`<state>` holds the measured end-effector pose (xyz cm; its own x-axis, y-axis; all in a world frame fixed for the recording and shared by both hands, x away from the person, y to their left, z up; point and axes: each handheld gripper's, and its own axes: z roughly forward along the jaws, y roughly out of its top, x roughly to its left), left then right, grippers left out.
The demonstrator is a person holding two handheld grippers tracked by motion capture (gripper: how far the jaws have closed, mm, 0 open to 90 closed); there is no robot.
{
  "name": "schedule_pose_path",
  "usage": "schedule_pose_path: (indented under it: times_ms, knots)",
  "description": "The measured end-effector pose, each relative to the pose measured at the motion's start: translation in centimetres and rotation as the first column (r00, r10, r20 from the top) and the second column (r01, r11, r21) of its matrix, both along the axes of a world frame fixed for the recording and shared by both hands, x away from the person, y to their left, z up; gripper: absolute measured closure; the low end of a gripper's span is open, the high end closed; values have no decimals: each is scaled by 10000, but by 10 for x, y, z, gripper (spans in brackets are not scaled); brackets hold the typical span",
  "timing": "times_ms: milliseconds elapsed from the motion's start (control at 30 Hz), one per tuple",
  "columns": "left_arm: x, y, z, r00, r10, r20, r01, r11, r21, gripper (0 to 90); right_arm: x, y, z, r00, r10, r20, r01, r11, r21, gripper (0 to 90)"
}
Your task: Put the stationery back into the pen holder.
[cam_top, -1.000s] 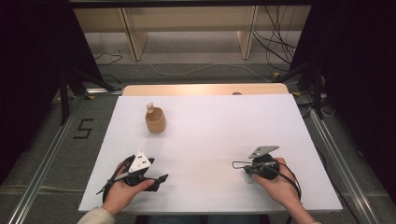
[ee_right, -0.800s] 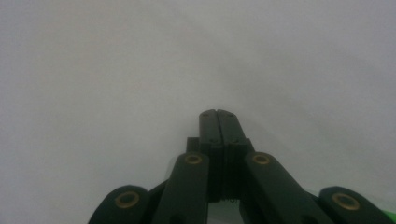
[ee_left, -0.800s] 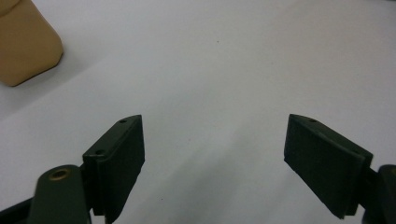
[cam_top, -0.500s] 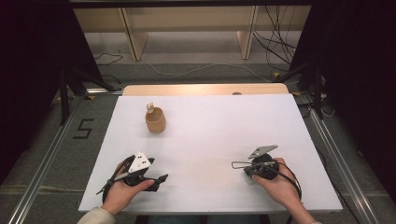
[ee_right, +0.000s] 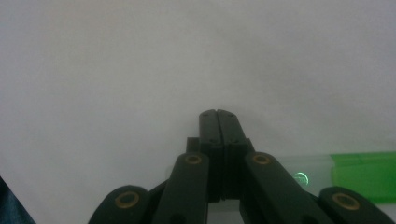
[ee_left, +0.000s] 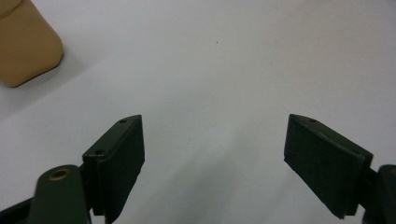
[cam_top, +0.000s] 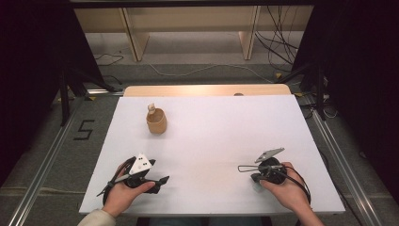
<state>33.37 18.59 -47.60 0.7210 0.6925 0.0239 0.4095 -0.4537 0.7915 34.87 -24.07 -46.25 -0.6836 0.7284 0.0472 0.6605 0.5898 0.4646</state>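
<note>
- We hold our left gripper (cam_top: 162, 180) low over the near left part of the white table (cam_top: 216, 136), its jaws standing wide apart with nothing between them.
- In the left gripper view the two black pads (ee_left: 123, 161) frame bare table surface.
- The tan cup (cam_top: 156, 121) stands upright on the table well ahead of our left gripper, off to the left of where its jaws point; a small pale object (cam_top: 151, 108) sticks up at its rim, too small to make out.
- In the left gripper view the cup (ee_left: 25, 39) shows at the upper left corner, well apart from the jaws.
- We hold our right gripper (cam_top: 241, 168) over the near right part of the table, jaws pressed fully together on nothing.
- In the right gripper view a green strip (ee_right: 364, 175) lies on the table just beside the closed jaws, to their right.
</note>
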Motion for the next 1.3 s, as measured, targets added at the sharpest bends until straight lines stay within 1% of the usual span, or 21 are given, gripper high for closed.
schedule_pose_path:
  times_ms: [100, 233, 367, 400, 533, 567, 667, 800, 833, 867, 900, 1133, 1300]
  knots:
    - [0, 0, 0, 10000, -4, 10, 4, 10000, -4, 203, -1, -2, 0, 10000, 56, -61, -57, 9999, -142, 900]
    - [0, 0, 0, 10000, 9, 23, -9, 10000, -30, 203, -5, -7, 1, 9991, 194, -374, -208, 9991, -374, 900]
    - [0, 0, 0, 10000, 6, 23, -6, 10000, -28, 203, -7, -11, 1, 9984, 227, -524, -250, 9987, -437, 900]
    - [0, 1, 0, 10000, 2, 24, -2, 10000, -19, 203, -9, -14, 2, 9977, 245, -628, -276, 9985, -481, 900]
    - [0, 1, 0, 10000, 19, 22, -19, 10000, -16, 203, -11, -19, 3, 9967, 185, -792, -229, 9982, -546, 900]
    - [0, 1, 0, 10000, 23, 21, -23, 10000, -17, 203, -11, -22, 3, 9964, 77, -841, -125, 9983, -566, 900]
    - [0, 0, 0, 10000, 49, 31, -49, 10000, -72, 203, -11, -25, 3, 9960, -21, -893, -29, 9984, -559, 900]
    - [0, 1, 0, 10000, 13, 5, -13, 10000, -4, 203, -11, -31, 4, 9959, -146, -898, 85, 9977, -669, 900]
    - [0, 1, 0, 10000, 30, 11, -30, 10000, -33, 203, -11, -34, 4, 9951, -253, -956, 196, 9980, -599, 900]
    - [0, 1, 0, 10000, 28, 22, -28, 10000, -37, 203, -11, -36, 4, 9951, -210, -963, 153, 9981, -600, 900]
    - [0, 1, 0, 10000, 27, 23, -27, 10000, -39, 203, -11, -36, 4, 9945, -311, -1001, 251, 9978, -613, 900]
    - [0, 1, 0, 10000, 9, 26, -9, 10000, -13, 203, -10, -38, 5, 9937, -453, -1026, 376, 9964, -756, 900]
    - [0, 0, 0, 10000, 4, 12, -4, 10000, -21, 203, -10, -37, 6, 9926, -454, -1131, 351, 9952, -912, 878]
